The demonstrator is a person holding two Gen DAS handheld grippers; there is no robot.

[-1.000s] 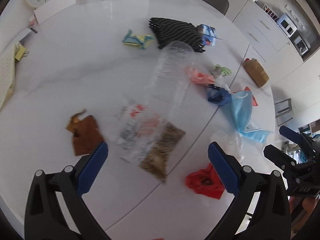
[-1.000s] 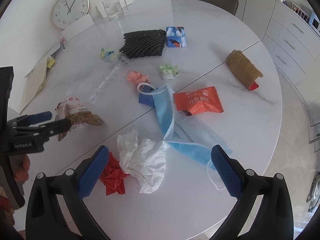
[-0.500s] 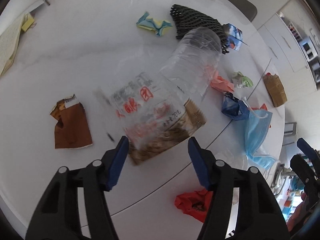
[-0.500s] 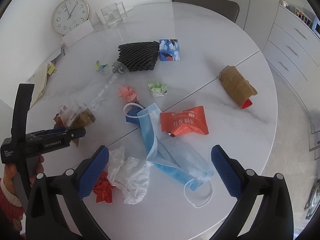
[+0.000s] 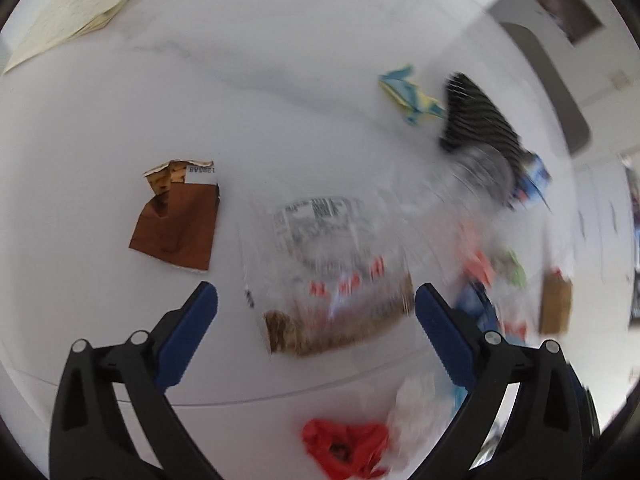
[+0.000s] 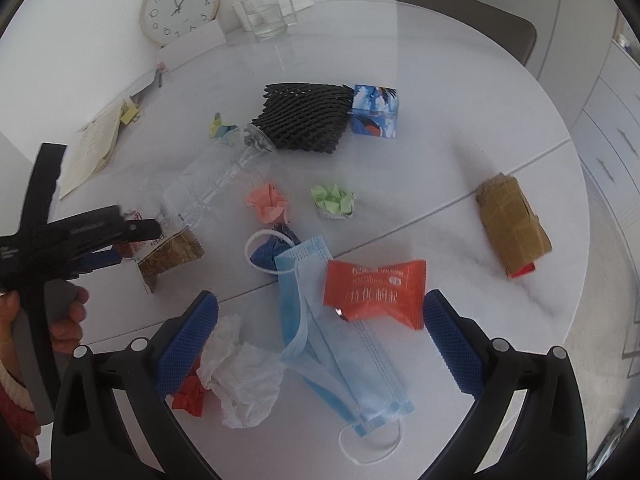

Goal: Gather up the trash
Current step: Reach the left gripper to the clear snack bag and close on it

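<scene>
Trash lies scattered on a round white table. My left gripper is open, its pads on either side of a clear snack bag with brown crumbs; it also shows in the right wrist view. A brown wrapper lies to its left. A clear plastic bottle lies behind the bag. My right gripper is open and empty above a blue face mask and an orange-red packet. White tissue and red paper lie near its left finger.
Black foam netting, a blue printed box, pink and green paper balls and a taped cardboard pack lie further out. A clock, glass cup and booklet stand at the far side.
My left gripper has moved down and left over the snack bag, and its jaws have opened wider again. My right gripper has stayed open, drifting slightly toward the mask.
</scene>
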